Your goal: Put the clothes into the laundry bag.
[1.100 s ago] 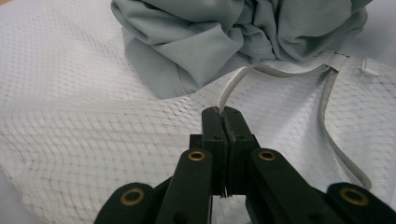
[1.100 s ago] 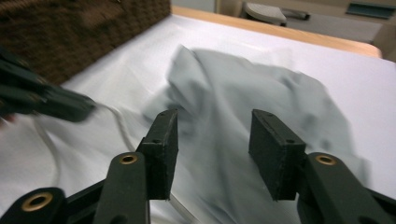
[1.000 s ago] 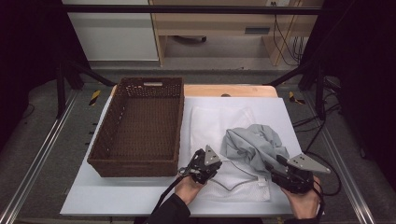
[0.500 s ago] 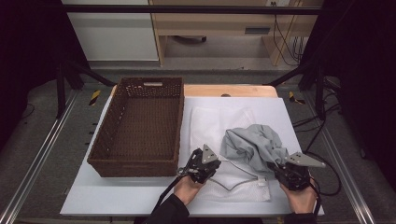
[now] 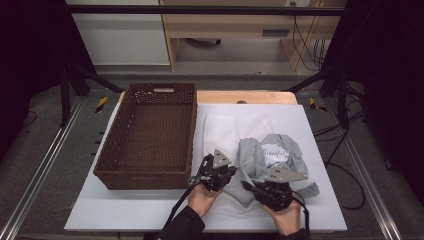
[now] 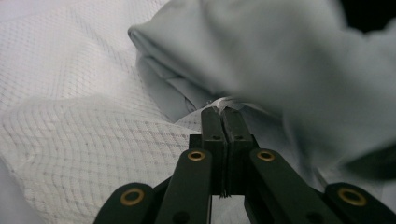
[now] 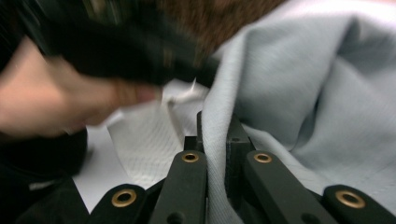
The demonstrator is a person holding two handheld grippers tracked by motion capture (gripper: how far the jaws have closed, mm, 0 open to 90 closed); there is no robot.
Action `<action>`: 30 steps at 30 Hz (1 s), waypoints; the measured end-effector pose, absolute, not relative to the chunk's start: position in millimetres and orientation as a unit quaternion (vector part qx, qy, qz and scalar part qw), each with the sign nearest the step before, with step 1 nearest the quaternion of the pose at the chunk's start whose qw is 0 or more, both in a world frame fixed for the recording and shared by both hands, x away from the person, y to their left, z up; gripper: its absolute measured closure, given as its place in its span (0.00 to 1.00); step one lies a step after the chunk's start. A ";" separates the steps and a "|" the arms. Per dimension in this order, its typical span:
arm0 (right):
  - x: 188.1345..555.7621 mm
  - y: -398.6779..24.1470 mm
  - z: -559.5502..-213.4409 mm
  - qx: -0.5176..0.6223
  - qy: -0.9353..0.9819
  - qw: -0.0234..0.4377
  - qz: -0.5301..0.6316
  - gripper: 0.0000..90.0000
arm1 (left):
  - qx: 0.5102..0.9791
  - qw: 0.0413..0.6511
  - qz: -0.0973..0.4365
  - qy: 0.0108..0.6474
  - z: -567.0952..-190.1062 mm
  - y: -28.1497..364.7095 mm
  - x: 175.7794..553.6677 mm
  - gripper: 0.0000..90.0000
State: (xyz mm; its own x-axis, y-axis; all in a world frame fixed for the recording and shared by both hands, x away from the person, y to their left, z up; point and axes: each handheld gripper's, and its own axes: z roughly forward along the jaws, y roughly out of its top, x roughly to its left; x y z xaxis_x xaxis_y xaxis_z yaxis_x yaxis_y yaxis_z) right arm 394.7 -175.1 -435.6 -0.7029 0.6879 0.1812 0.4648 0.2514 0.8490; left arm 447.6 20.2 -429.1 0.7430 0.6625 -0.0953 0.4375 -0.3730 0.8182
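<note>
While both grippers grip cloth near the front of the surface (image 5: 320, 150), the step looks like gathering laundry; the left gripper (image 6: 223, 114) has its jaws shut on the white mesh cloth (image 6: 84, 135), the right gripper (image 7: 215, 122) on a fold of the grey garment (image 5: 272, 155); next, I judge, a lift over the rim of the wicker basket (image 5: 191, 130), which stands open just left; the right edge lies near.

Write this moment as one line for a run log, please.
left claw: shut on white mesh cloth | right claw: shut on grey garment | basket: beside them
</note>
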 end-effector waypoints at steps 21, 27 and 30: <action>394.7 -187.1 -440.8 0.410 0.768 0.190 0.454 0.48 | 0.820 0.453 0.133 0.322 -430.6 30.5 440.9 0.99; 390.1 -243.7 -434.8 0.478 0.727 0.251 0.424 0.37 | 0.824 0.448 0.139 0.318 -432.4 32.0 438.5 0.98; 391.5 -266.2 -455.6 0.518 0.726 0.236 0.385 0.37 | 0.823 0.449 0.139 0.319 -432.8 31.8 438.6 0.99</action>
